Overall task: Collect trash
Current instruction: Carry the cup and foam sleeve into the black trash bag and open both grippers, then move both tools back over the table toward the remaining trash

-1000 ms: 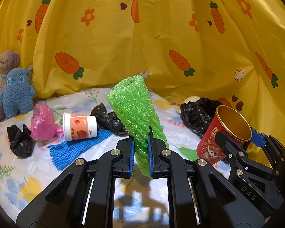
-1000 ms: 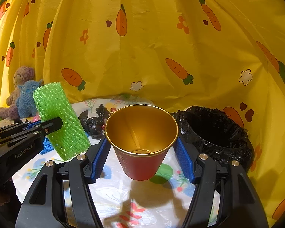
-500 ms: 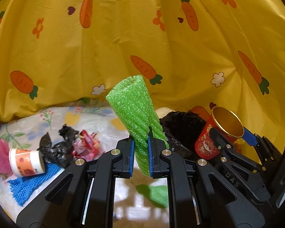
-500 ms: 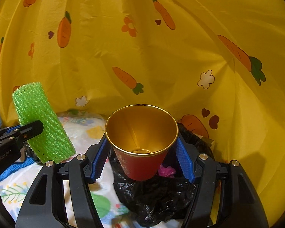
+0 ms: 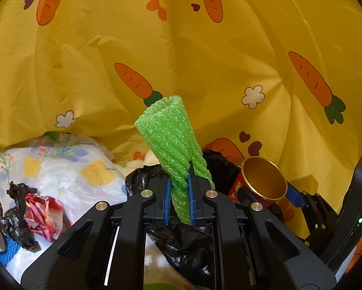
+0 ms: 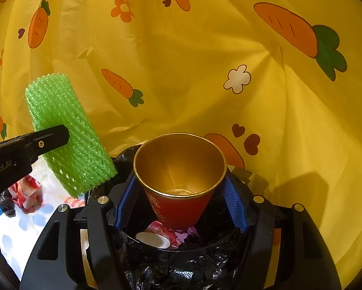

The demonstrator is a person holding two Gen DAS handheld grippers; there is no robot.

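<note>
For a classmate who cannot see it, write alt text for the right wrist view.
The right gripper holds a red paper cup with a gold inside upright in its blue-padded jaws, directly above a bin lined with a black plastic bag that already contains trash. At left, the left gripper holds a green foam mesh sleeve before a yellow carrot-print cloth.

Floral sheet [image 5: 60, 169], crumpled black bag [image 5: 9, 220], red wrapper [image 5: 43, 213], blue netting [image 5: 7, 250]

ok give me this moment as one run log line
left hand-held gripper: shut on green foam net | right hand-held gripper: shut on red cup, above black trash bag | release: not yet
</note>
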